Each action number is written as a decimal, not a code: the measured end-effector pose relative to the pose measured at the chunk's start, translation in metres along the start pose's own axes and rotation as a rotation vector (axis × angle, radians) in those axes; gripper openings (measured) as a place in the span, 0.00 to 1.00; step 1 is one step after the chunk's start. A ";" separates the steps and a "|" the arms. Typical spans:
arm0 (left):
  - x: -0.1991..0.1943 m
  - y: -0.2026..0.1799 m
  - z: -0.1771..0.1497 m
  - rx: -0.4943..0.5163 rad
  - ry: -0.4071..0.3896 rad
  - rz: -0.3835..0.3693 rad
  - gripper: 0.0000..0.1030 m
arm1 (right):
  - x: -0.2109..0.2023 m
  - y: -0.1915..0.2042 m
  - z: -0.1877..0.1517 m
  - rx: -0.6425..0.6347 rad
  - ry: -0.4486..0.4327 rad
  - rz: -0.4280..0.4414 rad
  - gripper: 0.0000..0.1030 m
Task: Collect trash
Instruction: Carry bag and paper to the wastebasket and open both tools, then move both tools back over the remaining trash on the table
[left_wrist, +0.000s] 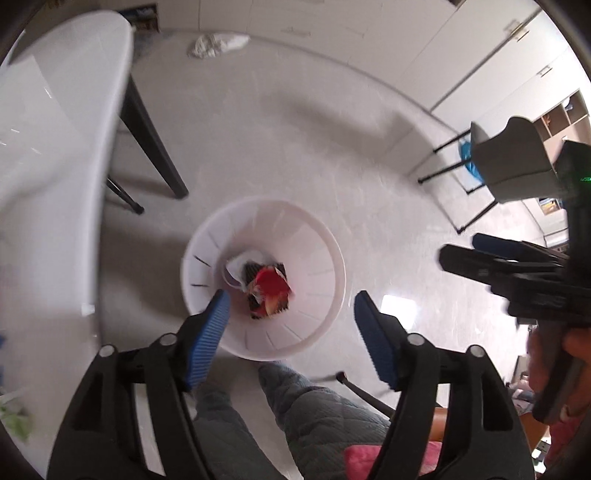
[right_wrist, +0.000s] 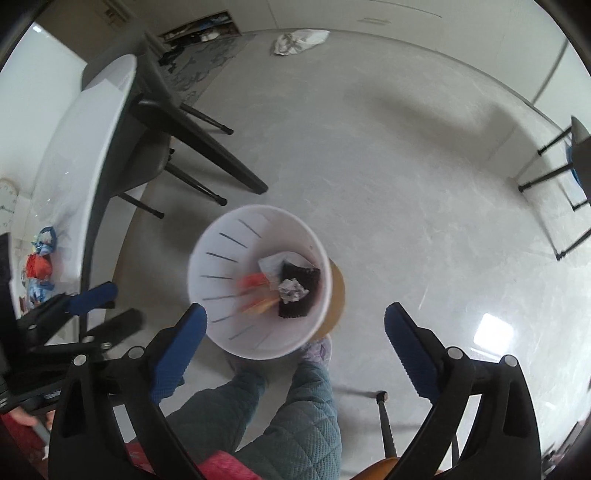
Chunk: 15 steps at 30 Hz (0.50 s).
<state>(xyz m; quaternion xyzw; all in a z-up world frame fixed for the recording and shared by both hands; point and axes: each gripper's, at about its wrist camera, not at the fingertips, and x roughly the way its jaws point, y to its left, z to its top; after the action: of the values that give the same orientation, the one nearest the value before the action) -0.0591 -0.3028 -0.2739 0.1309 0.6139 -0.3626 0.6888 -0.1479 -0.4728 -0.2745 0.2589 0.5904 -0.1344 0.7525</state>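
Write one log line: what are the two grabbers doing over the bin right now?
left gripper: open, empty | right gripper: open, empty | white bin: holds wrappers, crumpled paper | table: wrappers left

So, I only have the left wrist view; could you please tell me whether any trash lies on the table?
Observer: Yes, crumpled red and blue wrappers lie on the white table, near its edge.
Operator: Thanks. Is the right gripper carrying anything?
Observer: No, the right gripper has its jaws open and empty, above the bin.
Operator: What else is in the bin besides the red piece?
Observer: A crumpled white paper ball rests on a dark item.
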 end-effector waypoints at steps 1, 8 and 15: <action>0.008 -0.001 0.001 -0.005 0.010 0.003 0.69 | 0.002 -0.005 -0.001 0.010 0.006 0.001 0.94; -0.009 -0.005 0.008 -0.033 -0.023 0.002 0.79 | -0.006 -0.011 0.001 0.018 -0.008 0.013 0.94; -0.086 -0.008 0.009 -0.021 -0.182 0.044 0.90 | -0.052 0.023 0.015 -0.079 -0.123 0.037 0.94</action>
<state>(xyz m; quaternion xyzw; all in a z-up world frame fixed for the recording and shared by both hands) -0.0558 -0.2849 -0.1888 0.1038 0.5494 -0.3514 0.7509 -0.1371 -0.4671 -0.2167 0.2313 0.5429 -0.1126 0.7995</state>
